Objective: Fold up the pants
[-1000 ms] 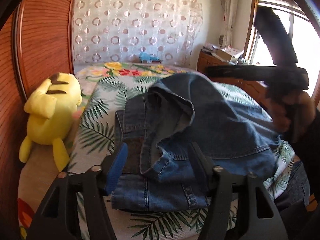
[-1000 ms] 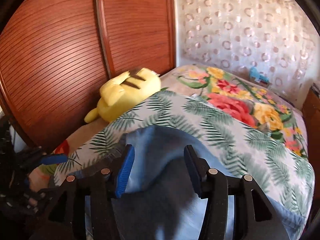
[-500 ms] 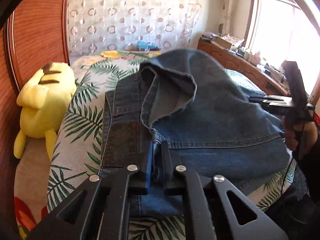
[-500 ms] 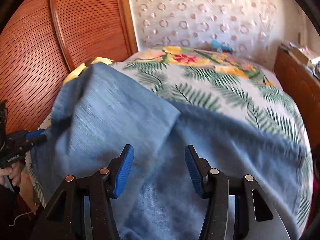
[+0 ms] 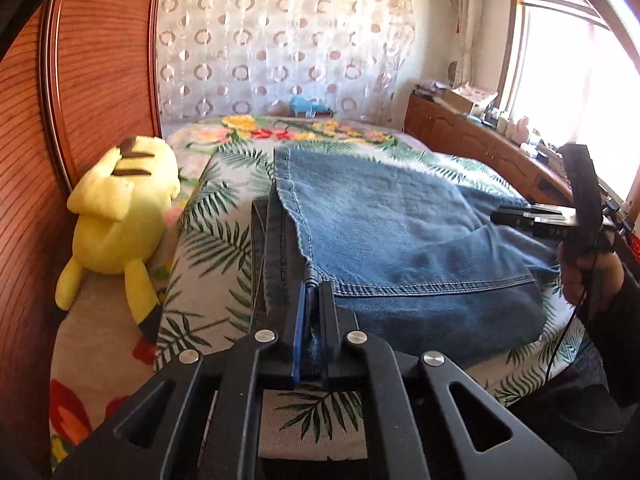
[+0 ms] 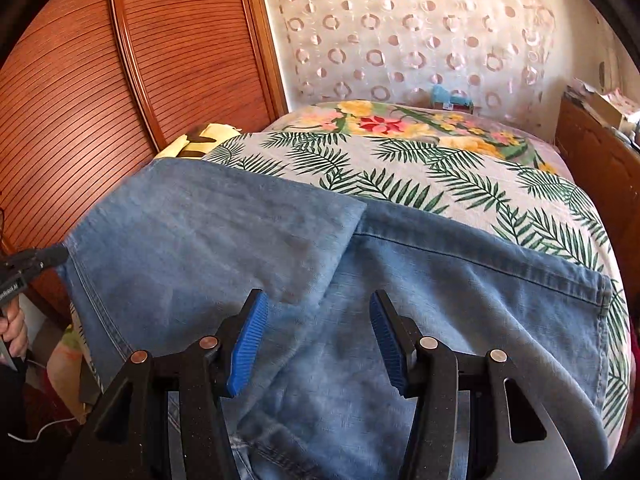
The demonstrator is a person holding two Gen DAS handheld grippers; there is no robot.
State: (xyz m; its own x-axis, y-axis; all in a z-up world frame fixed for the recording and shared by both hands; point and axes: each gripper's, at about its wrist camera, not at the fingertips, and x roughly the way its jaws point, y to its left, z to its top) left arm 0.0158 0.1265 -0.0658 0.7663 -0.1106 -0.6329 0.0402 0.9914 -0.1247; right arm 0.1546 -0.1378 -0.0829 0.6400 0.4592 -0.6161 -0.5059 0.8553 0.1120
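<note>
Looking down my left gripper (image 5: pixel 311 300), I see its jaws pinched together on a corner of the jeans (image 5: pixel 400 232), right where a stitched hem edge meets the seam. That denim lies spread across the bed (image 5: pixel 216 248), on the palm-leaf bedspread, with a lighter panel folded over the darker layer beneath; a dark strip of the lower layer shows along the panel's left edge. On the far right of this view a hand (image 5: pixel 580 276) grips the handle of my right gripper (image 5: pixel 516 216), whose black fingers reach over the right side of the jeans.

From the right wrist camera, my right gripper (image 6: pixel 316 332) stands with its blue pads well apart, poised over the cloth with denim below and between them; I cannot see either pad pressing on the fabric. The jeans (image 6: pixel 440 280) fill the lower half here, a paler flap lying diagonally across the rest. At the left edge the left gripper's tip (image 6: pixel 44 258) meets the flap's corner.

A yellow plush toy (image 5: pixel 120 216) lies beside the wooden headboard (image 5: pixel 100 92), left of the jeans and apart from them.
</note>
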